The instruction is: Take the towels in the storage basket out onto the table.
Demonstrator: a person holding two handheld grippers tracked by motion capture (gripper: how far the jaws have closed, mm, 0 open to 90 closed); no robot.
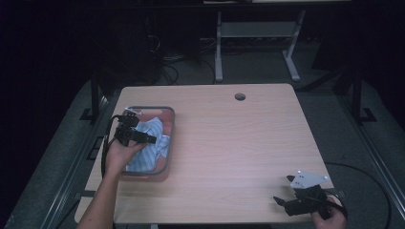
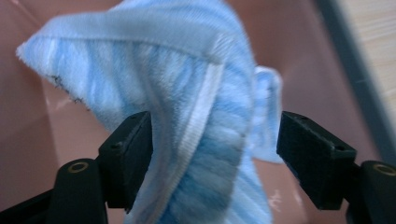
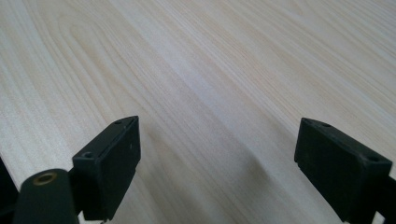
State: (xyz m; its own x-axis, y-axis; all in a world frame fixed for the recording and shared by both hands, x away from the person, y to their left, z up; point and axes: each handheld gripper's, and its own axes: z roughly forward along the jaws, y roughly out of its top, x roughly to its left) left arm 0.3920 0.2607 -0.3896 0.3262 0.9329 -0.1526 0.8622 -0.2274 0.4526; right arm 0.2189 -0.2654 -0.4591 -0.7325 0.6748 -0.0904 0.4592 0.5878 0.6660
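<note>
1. Tongs first, high view: my left gripper (image 1: 143, 138) sits over the pink bin (image 1: 167, 143) at the table's (image 1: 239, 143) 9 o'clock side, above the blue striped cloth (image 1: 153, 131) inside. My right gripper (image 1: 282, 202) rests near 5 o'clock, well apart from the bin.
2. Left gripper view: jaws spread wide w/ cloth (image 2: 210, 116) between; one pad touches it, other is clear. Not clamped.
3. Right gripper view: jaws open, nothing between, bare wood (image 3: 210, 70) beyond.
</note>
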